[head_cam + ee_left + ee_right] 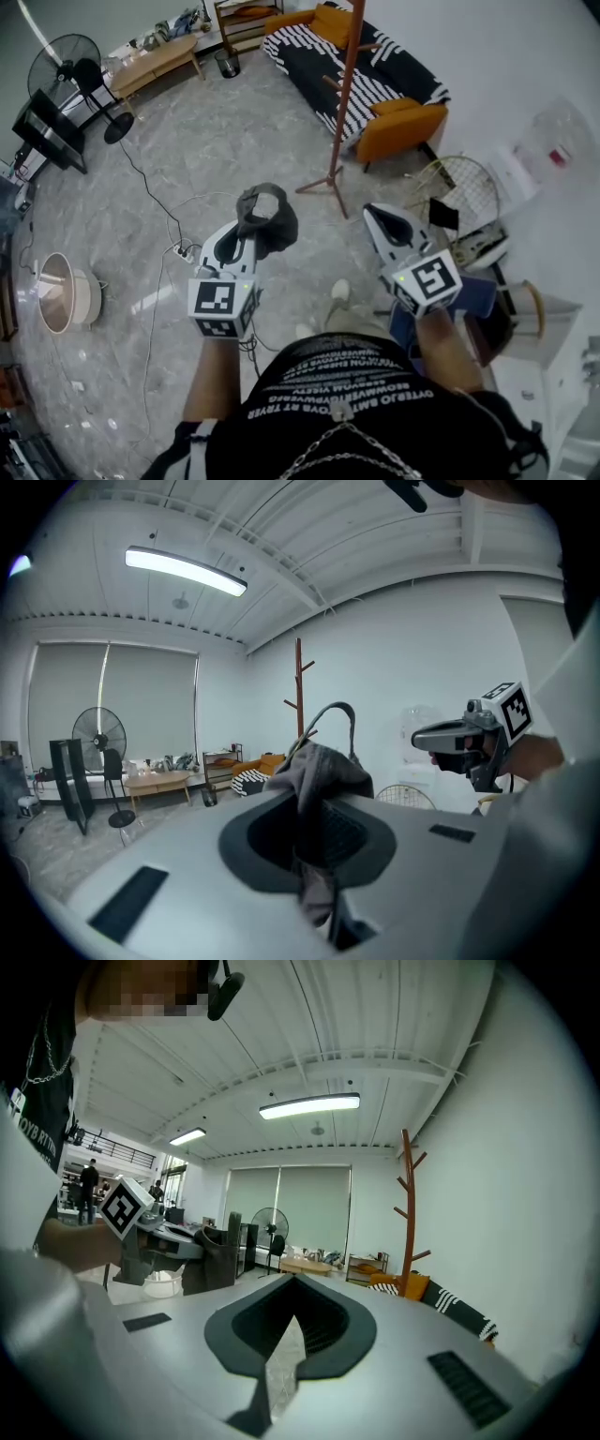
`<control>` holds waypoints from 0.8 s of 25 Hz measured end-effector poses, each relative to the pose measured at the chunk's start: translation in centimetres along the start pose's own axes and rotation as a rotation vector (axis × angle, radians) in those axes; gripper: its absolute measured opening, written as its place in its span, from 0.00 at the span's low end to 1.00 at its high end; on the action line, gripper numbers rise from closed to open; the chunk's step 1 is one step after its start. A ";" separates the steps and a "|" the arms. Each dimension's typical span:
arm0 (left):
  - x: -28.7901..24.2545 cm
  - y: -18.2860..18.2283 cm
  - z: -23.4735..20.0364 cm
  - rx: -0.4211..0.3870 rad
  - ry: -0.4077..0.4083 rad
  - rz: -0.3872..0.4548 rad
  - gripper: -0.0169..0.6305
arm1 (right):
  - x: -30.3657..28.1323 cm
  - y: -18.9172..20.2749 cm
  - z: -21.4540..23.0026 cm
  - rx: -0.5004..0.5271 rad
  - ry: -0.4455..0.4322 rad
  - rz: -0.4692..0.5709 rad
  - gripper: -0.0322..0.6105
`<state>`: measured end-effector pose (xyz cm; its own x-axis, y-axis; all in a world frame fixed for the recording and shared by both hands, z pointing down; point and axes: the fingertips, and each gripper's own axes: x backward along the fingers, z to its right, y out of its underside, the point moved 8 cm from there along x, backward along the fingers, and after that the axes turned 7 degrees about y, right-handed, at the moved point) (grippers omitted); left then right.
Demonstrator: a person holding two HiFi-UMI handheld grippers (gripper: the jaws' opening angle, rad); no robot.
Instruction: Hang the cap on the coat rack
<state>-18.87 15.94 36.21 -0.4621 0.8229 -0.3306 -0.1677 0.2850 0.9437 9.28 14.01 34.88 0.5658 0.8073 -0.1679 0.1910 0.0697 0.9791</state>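
Note:
A dark grey cap (269,216) hangs crumpled from my left gripper (247,228), which is shut on its fabric. In the left gripper view the cap (322,766) bulges up between the jaws and its strap loops above. The wooden coat rack (348,89) stands on the floor ahead of both grippers, next to the sofa. It shows as a tall brown post (299,682) behind the cap and stands at the right (408,1208) in the right gripper view. My right gripper (379,215) is held level to the right, shut and holding nothing, with its jaws (291,1283) meeting at the tip.
An orange sofa (398,117) with a striped blanket sits right behind the rack. A standing fan (67,64), a low wooden table (156,60) and a dark screen (47,131) are at the far left. A power strip with cables (182,251) lies on the marble floor. A wire basket (461,186) stands at the right.

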 end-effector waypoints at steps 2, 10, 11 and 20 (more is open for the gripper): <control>0.5 0.7 0.0 -0.001 -0.002 0.000 0.05 | 0.1 0.5 -0.3 0.011 0.007 0.002 0.04; -0.3 1.7 -0.6 0.003 0.008 -0.005 0.05 | -0.9 1.2 -0.6 0.014 0.002 -0.010 0.04; -0.3 1.9 -0.6 0.003 0.010 -0.003 0.05 | -0.9 1.3 -0.7 0.013 0.000 -0.008 0.04; -2.3 1.9 -1.7 0.002 0.017 -0.011 0.05 | -4.0 0.7 0.2 0.024 -0.013 -0.018 0.04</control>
<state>-19.62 13.73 38.77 -0.4751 0.8111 -0.3411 -0.1712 0.2951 0.9400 7.35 10.72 36.24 0.5726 0.7982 -0.1871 0.2202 0.0701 0.9729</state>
